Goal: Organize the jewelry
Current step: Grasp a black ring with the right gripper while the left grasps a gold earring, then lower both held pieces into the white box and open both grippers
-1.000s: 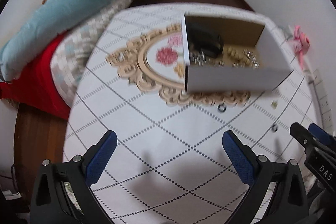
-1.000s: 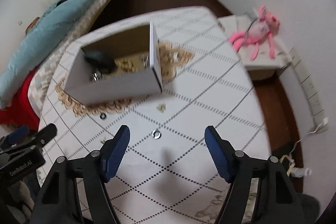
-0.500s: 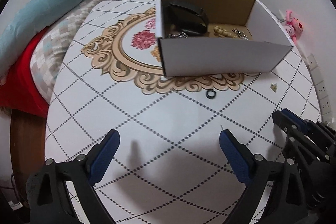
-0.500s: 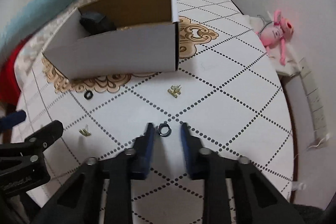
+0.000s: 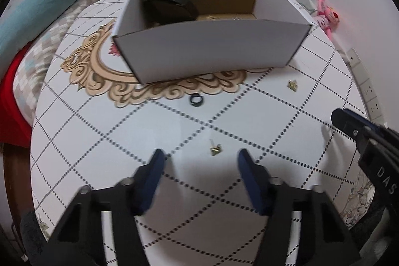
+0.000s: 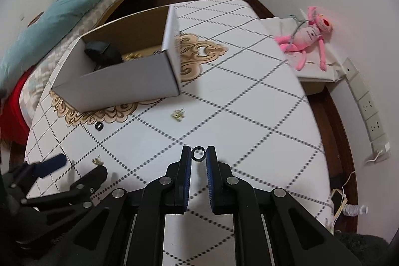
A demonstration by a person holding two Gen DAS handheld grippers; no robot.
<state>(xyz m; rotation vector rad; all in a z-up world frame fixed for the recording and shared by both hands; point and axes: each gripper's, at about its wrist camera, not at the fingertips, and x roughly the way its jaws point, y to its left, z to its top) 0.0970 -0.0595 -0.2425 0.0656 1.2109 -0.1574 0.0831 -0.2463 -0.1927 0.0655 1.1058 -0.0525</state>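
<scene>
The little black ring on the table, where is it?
In the left wrist view the black ring lies on the table, just in front of the cardboard box, touching nothing.

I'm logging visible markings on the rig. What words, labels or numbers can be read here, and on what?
"DAS": white letters on the black right gripper body, cut off at the frame edge.
Dark print on the pink plush toy: too small to read.
Nothing else legible.

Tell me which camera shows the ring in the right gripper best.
The right wrist view: the dark ring sits pinched between the right gripper tips, centred and sharp. The left wrist view shows only that gripper's side at its edge, not this ring.
</scene>
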